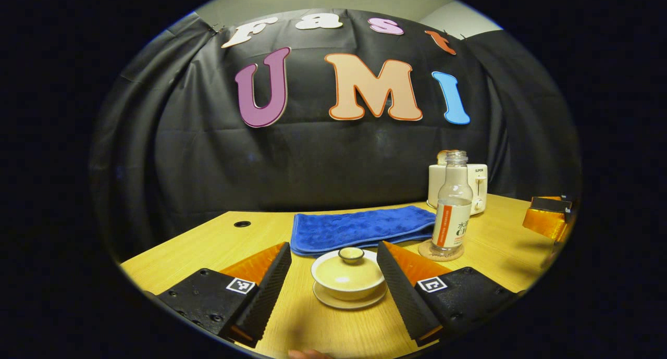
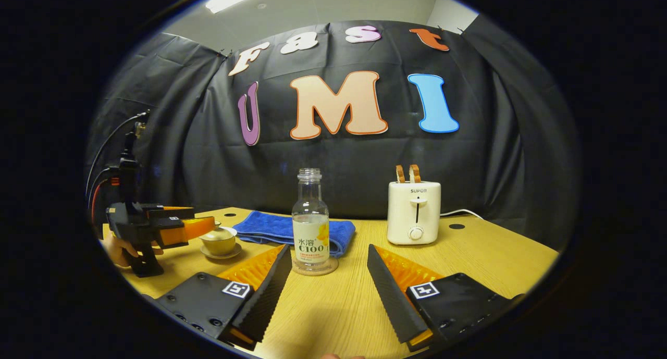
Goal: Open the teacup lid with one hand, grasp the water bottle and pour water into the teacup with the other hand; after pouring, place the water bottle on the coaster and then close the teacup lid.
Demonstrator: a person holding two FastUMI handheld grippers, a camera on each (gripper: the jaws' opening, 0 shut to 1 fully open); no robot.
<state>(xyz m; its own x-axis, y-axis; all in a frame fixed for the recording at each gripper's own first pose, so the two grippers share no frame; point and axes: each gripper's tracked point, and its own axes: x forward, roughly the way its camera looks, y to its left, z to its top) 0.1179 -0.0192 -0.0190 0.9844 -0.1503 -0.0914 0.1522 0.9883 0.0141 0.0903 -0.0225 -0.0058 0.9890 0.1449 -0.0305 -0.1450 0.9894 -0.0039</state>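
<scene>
The lidded teacup (image 1: 348,278) sat on its saucer (image 1: 349,298) near the front edge of the wooden table (image 1: 500,249), its contents concealed by the lid (image 1: 350,255) with a small knob. The uncapped clear water bottle (image 2: 310,223) stood upright on the round coaster (image 2: 315,268); its liquid level could not be determined behind the label. The left gripper (image 1: 333,288) was spread wide, flanking the teacup without contact. The right gripper (image 2: 328,286) likewise gaped, empty, short of the bottle. A folded blue towel (image 1: 359,227) lay behind the cup; a white toaster (image 2: 414,212) held two slices of bread.
</scene>
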